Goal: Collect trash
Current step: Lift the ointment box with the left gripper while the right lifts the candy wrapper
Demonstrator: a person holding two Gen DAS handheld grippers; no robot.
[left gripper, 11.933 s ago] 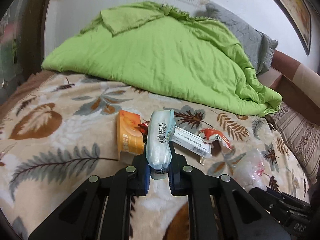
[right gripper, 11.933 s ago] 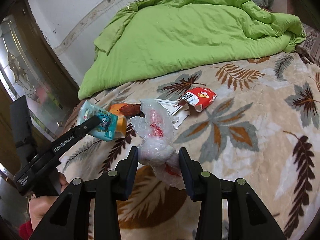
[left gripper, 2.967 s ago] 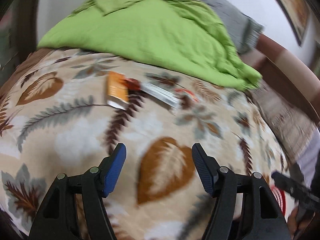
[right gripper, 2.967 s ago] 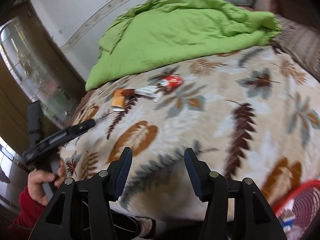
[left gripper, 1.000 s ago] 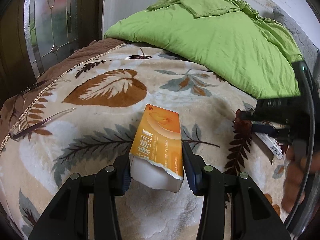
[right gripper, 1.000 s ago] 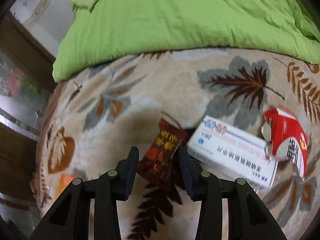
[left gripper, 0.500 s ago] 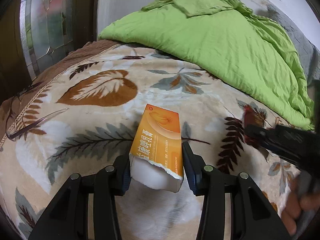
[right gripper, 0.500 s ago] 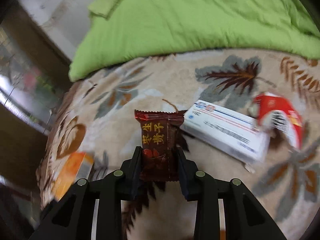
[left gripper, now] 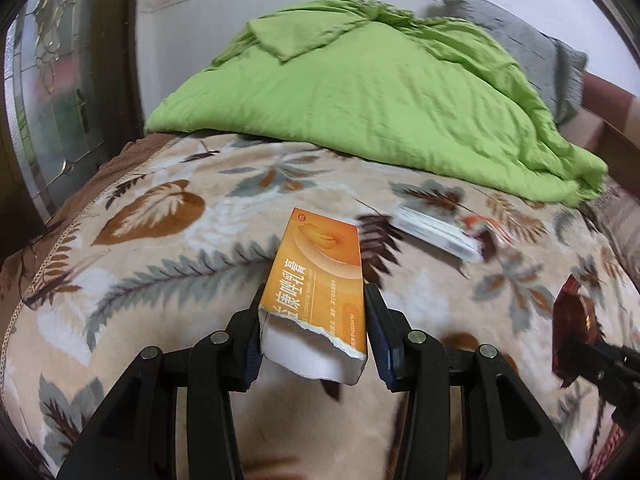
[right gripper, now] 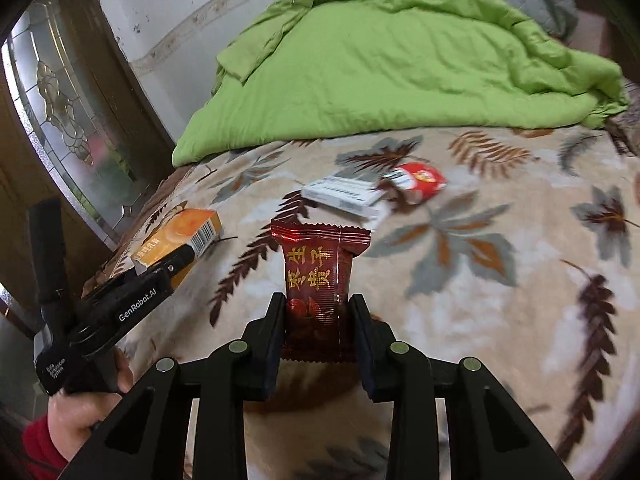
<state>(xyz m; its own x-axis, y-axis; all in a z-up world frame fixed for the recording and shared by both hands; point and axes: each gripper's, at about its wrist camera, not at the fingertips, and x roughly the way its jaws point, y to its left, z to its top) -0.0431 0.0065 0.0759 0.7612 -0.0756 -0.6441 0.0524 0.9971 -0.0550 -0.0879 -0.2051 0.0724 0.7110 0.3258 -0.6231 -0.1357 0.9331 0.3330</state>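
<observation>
My left gripper is shut on a torn orange box and holds it above the leaf-patterned blanket. The box also shows in the right wrist view, with the left gripper on it. My right gripper is shut on a dark red snack wrapper, held upright above the bed; it also shows in the left wrist view. A white medicine box and a red-and-white packet lie on the blanket beyond.
A green duvet is piled at the back of the bed. A glass-panelled wooden door stands at the left. A grey pillow lies behind the duvet, and a wooden bed frame is at the right.
Both grippers have risen and drawn back from the bed with their items. The right gripper closed on the red wrapper a second ago and lifted it off the blanket.
</observation>
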